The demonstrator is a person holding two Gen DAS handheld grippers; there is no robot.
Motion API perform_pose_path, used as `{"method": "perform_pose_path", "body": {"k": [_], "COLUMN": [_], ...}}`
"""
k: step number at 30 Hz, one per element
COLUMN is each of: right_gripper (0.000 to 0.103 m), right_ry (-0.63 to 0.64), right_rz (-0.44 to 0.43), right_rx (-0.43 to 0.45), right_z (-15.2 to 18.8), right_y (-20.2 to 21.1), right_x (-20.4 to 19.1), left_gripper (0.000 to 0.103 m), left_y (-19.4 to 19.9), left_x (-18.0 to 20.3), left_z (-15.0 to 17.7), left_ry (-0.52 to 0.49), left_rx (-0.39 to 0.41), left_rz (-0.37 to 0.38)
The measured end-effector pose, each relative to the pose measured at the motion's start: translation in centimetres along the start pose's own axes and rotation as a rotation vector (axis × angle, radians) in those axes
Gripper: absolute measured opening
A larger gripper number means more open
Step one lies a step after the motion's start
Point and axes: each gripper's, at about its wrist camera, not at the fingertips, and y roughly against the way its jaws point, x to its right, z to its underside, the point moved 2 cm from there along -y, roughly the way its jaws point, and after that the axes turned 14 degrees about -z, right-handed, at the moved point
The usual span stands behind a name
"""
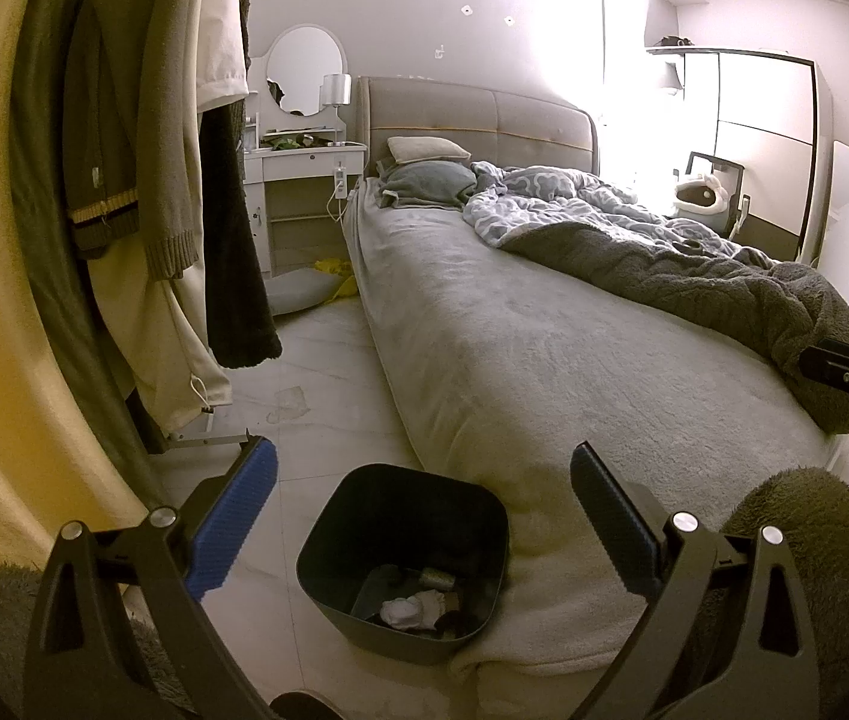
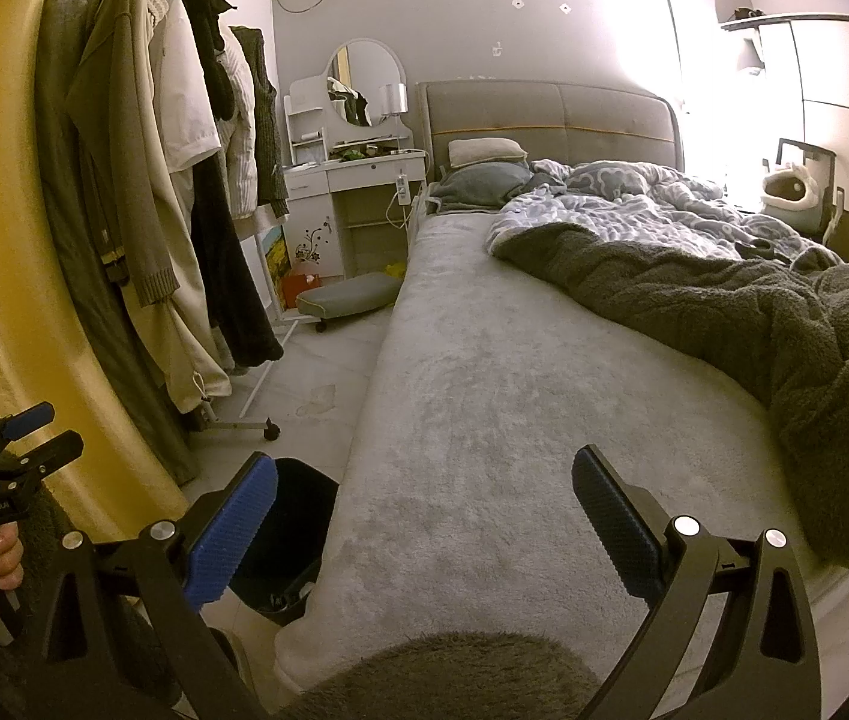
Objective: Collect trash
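Note:
A dark square trash bin (image 1: 403, 546) stands on the floor against the near corner of the bed. Inside lie crumpled white paper (image 1: 412, 607) and other scraps. My left gripper (image 1: 424, 516) is open and empty, above the bin. In the right wrist view the bin (image 2: 295, 531) sits at lower left, partly hidden behind a blue finger pad (image 2: 232, 531). My right gripper (image 2: 424, 531) is open and empty, held over the grey bed cover (image 2: 484, 408). The left gripper also shows at the left edge of the right wrist view (image 2: 34, 438).
A clothes rack (image 2: 184, 192) with hanging coats stands left of the aisle. A rumpled dark blanket (image 2: 754, 312) and blue quilt cover the bed's right half. A white dressing table (image 2: 358, 180), a grey cushion (image 2: 349, 294) and yellow items (image 1: 334, 273) lie at the aisle's far end.

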Motion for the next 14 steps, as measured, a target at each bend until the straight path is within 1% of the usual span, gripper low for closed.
{"method": "perform_pose_path", "body": {"k": [14], "right_gripper": [0.100], "right_ry": [-0.001], "right_rz": [0.001], "right_rx": [-0.002], "right_z": [-0.05], "right_y": [-0.01], "right_x": [-0.03], "left_gripper": [0.100], "left_y": [0.07], "left_x": [0.09], "left_z": [0.06], "left_ry": [-0.001], "left_rx": [-0.002], "left_rz": [-0.004]}}
